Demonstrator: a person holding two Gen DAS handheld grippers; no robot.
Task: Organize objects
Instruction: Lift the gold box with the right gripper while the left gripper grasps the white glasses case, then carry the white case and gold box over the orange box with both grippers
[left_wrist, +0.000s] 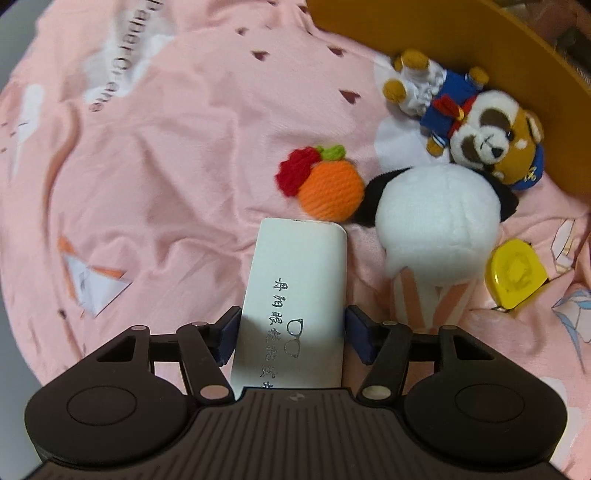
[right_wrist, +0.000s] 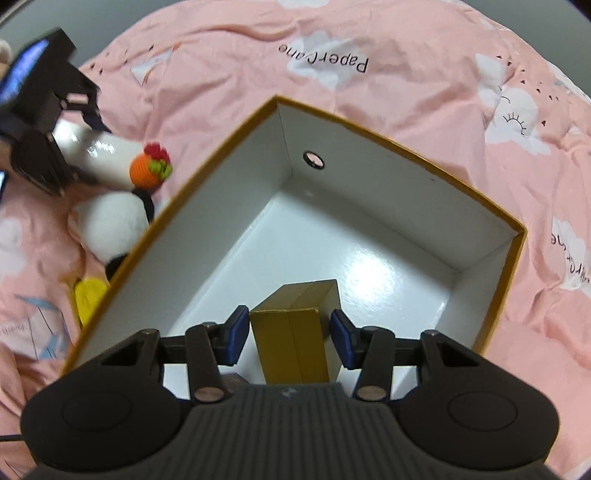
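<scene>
A white glasses case (left_wrist: 299, 266) with printed characters lies on the pink sheet, its far end by a crocheted orange (left_wrist: 325, 188). My left gripper (left_wrist: 293, 317) points down over it, both blue pads against its long sides. The right wrist view shows that gripper (right_wrist: 86, 147) on the case (right_wrist: 107, 155) too. My right gripper (right_wrist: 290, 317) is shut on a small mustard box (right_wrist: 295, 343) and holds it inside a large open box (right_wrist: 369, 192) with white walls and a mustard rim.
A white-and-black panda plush (left_wrist: 436, 218) on a striped base sits right of the case. A sailor-suited plush (left_wrist: 480, 129) lies against the large box's outer wall (left_wrist: 443, 48). A yellow tape measure (left_wrist: 515, 275) rests near the right. The pink bedsheet (left_wrist: 166, 166) stretches left.
</scene>
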